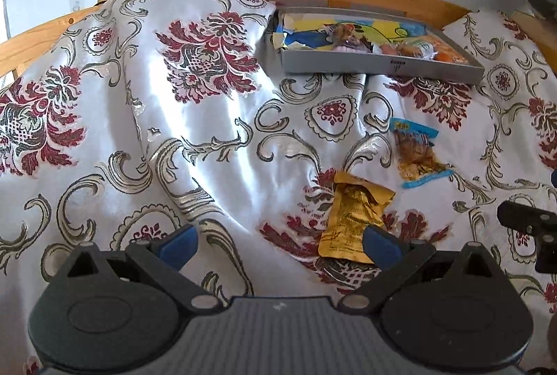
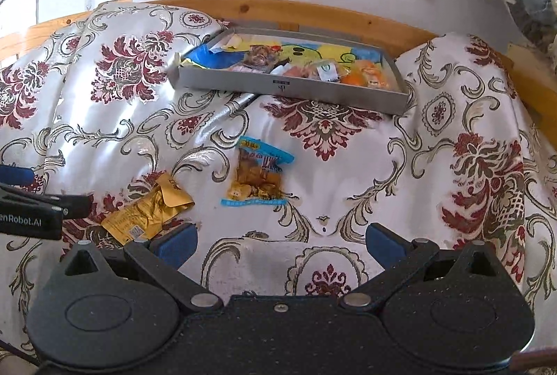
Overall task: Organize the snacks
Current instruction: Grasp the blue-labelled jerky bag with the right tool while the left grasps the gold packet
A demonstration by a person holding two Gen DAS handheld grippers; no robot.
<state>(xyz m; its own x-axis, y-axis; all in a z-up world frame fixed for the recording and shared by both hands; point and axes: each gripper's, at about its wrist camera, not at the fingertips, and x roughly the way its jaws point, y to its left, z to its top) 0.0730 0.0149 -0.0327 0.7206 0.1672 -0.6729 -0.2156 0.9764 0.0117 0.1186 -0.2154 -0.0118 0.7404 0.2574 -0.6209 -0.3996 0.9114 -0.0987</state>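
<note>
- Since the grey tray (image 2: 289,86) at the headboard already holds several snacks, I judge it the collecting spot; two packets lie loose on the patterned bedspread (image 2: 348,166).
- My left gripper (image 1: 278,244) is spread wide and empty, low over the cloth, its right finger beside the crumpled gold packet (image 1: 351,218).
- My right gripper (image 2: 282,244) is equally spread and empty, with the blue-edged packet (image 2: 257,173) ahead of it, well apart.
</note>
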